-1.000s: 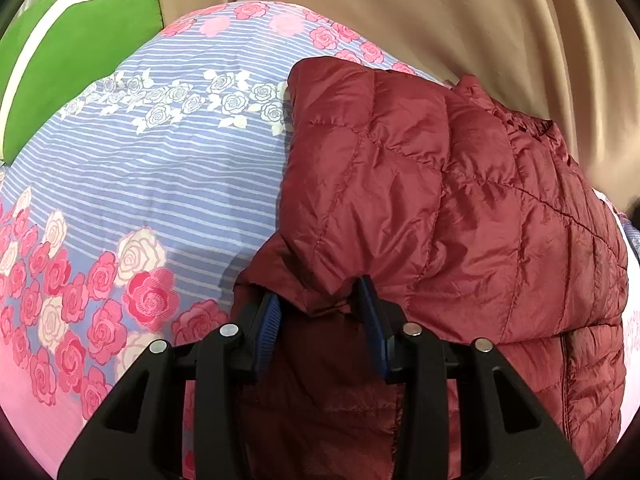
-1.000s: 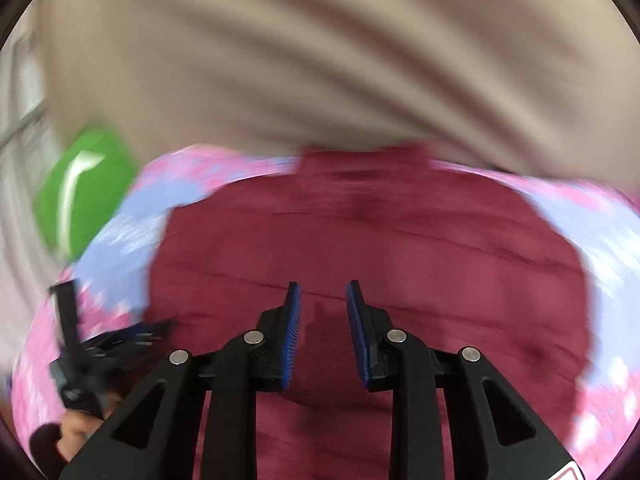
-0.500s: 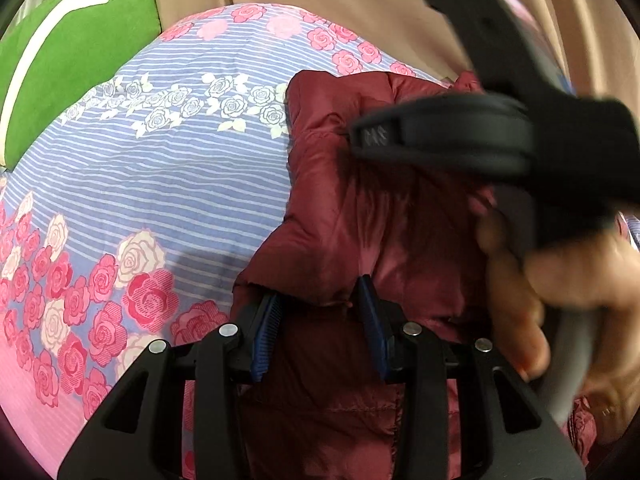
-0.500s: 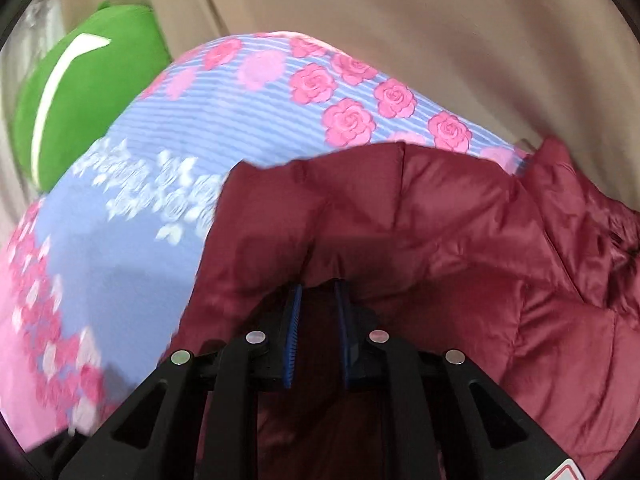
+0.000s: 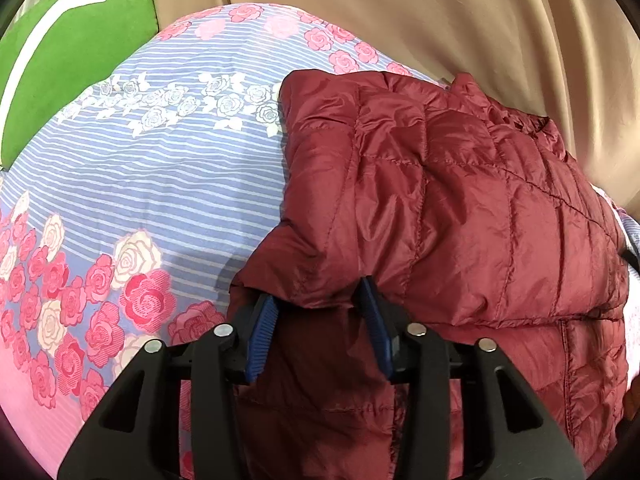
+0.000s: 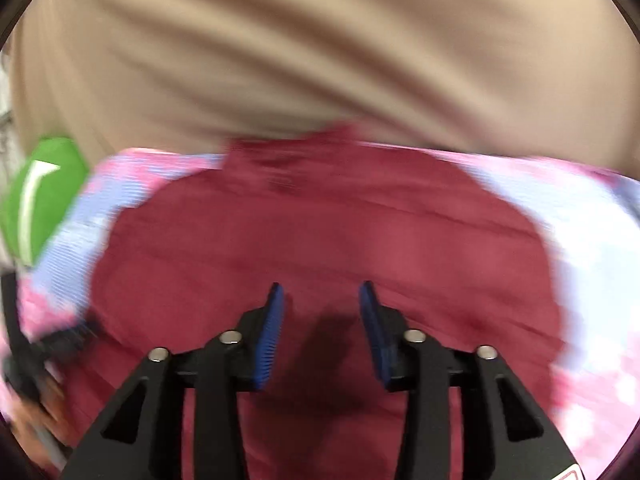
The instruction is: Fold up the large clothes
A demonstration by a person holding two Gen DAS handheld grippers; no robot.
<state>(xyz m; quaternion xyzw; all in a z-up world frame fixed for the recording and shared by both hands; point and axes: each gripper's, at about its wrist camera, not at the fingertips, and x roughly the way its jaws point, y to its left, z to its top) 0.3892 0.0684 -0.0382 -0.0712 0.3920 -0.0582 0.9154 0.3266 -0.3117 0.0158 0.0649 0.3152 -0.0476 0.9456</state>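
Note:
A dark red quilted puffer jacket lies on the floral bedspread, its left sleeve folded over the body. My left gripper is open with the folded sleeve's cuff edge between its blue pads, low on the jacket. The right wrist view is motion-blurred: the jacket fills the middle, and my right gripper is open and empty above its lower part. The left gripper shows as a dark blur at that view's left edge.
A green pillow with a white stripe lies at the bed's far left; it also shows in the right wrist view. A beige curtain hangs behind the bed. Bare bedspread lies left of the jacket.
My right gripper let go of the jacket's upper sleeve, opened wider and pulled back right and up, out of the left view. The left gripper has stayed at the cuff.

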